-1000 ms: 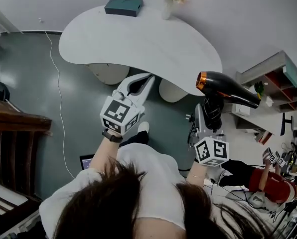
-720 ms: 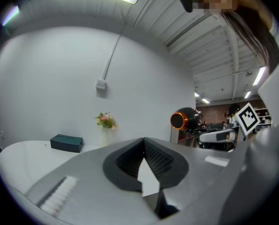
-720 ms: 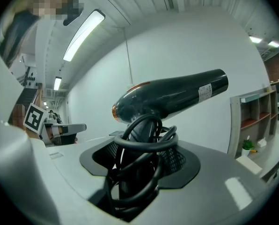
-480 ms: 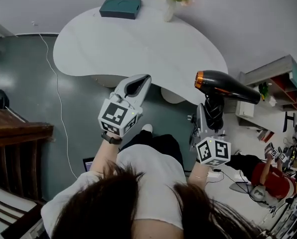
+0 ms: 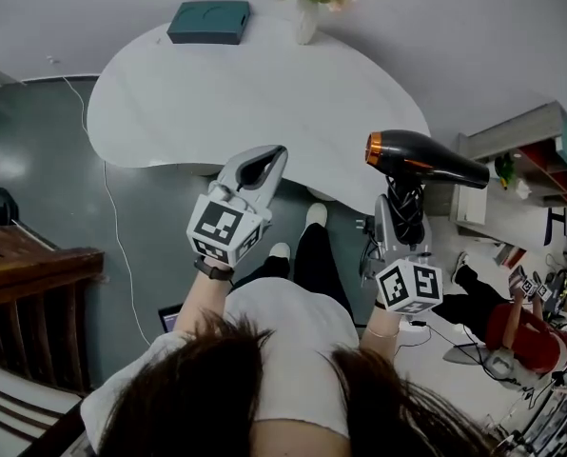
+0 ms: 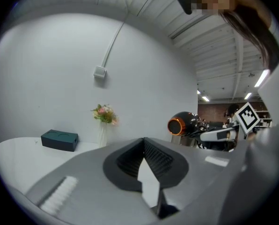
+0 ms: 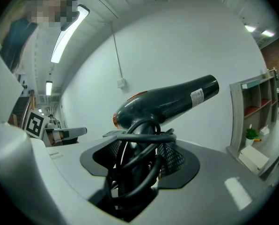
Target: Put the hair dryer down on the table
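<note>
A black hair dryer [image 5: 426, 158] with an orange ring at its rear is held upright by its cord-wrapped handle [image 7: 135, 172] in my right gripper [image 5: 394, 219], which is shut on it. It hangs in the air off the right end of the white table [image 5: 169, 93], beyond its edge. The same hair dryer [image 7: 167, 102] fills the right gripper view, and the left gripper view shows the hair dryer [image 6: 182, 124] at right. My left gripper [image 5: 262, 163] is shut with nothing in it, held just short of the table's near edge.
On the table's far side lie a dark teal box [image 5: 208, 22] and a white vase of flowers [image 5: 304, 8]. A shelf unit [image 5: 526, 150] stands at right. A white cable [image 5: 103, 198] runs over the grey floor; a person in red [image 5: 521, 336] sits at right.
The view has shifted closer to the table, which now lies nearer both grippers. The hair dryer stays held the same way in the right gripper.
</note>
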Motion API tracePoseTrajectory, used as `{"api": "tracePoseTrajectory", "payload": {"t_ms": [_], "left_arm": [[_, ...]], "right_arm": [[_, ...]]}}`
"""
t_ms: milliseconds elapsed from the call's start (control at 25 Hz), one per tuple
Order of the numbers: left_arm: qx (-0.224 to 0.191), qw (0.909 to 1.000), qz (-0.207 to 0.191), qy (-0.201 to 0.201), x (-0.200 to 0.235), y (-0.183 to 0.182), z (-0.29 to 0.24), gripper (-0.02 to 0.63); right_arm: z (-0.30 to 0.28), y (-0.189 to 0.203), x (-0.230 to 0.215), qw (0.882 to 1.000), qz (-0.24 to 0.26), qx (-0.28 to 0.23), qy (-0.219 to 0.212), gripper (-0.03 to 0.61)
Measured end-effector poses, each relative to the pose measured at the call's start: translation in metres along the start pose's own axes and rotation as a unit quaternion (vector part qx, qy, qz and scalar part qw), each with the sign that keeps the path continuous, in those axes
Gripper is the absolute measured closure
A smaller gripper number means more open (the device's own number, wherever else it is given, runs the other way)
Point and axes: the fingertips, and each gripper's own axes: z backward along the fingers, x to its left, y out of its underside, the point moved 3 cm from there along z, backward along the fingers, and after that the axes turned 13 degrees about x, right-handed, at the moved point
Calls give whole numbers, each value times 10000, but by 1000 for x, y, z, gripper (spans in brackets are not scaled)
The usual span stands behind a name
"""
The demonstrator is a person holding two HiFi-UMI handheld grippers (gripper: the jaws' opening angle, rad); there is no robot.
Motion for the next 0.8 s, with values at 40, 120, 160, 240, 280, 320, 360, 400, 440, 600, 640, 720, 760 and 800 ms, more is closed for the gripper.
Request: {"api": "tracePoseTrajectory", "payload": {"t_ms": [40, 120, 160, 240, 280, 320, 360, 400, 440, 600, 640, 720, 760, 800], "left_arm": [[-14, 10000, -10, -16, 2, -6, -9, 555], [-52, 10000, -56, -43, 7, -19, -29, 555], [-74, 9999, -80, -63, 10, -26, -38, 555], [-119, 9998, -106, -122, 16, -39, -58, 555], [-141, 9997, -113, -154, 19, -45, -67, 555], [-162, 9996, -117, -186, 21, -52, -77, 555], [-186, 9995, -120, -218, 23, -58, -86, 555], [-211, 9994, -124, -248, 24, -65, -94, 555], [-238, 9993, -132, -275, 24, -71, -101, 555], [-303, 9988, -160, -362, 27, -91, -129, 555], [-307, 9987, -160, -381, 28, -94, -135, 555], [-325, 9985, -157, -418, 27, -99, -148, 555], [-335, 9984, -156, -436, 27, -101, -153, 555], [-341, 9983, -154, -453, 26, -103, -157, 555]], "right_arm": [[-7, -7, -7, 10000, -12, -27, -27, 333], [-25, -22, -20, 9999, -37, -74, -95, 333], [-34, -29, -26, 9999, -35, -87, -132, 333], [-52, -44, -37, 9997, -5, -98, -216, 333], [-62, -51, -43, 9996, 15, -103, -264, 333], [-71, -58, -49, 9994, 36, -107, -314, 333], [-79, -65, -54, 9993, 57, -109, -361, 333], [-86, -72, -60, 9991, 76, -109, -403, 333], [-92, -78, -66, 9989, 90, -110, -440, 333], [-114, -97, -86, 9983, 103, -107, -572, 333], [-119, -99, -91, 9981, 110, -87, -604, 333], [-129, -104, -99, 9977, 141, -39, -667, 333], [-132, -106, -103, 9975, 154, -19, -696, 333], [-135, -107, -106, 9973, 161, -1, -723, 333]]}}
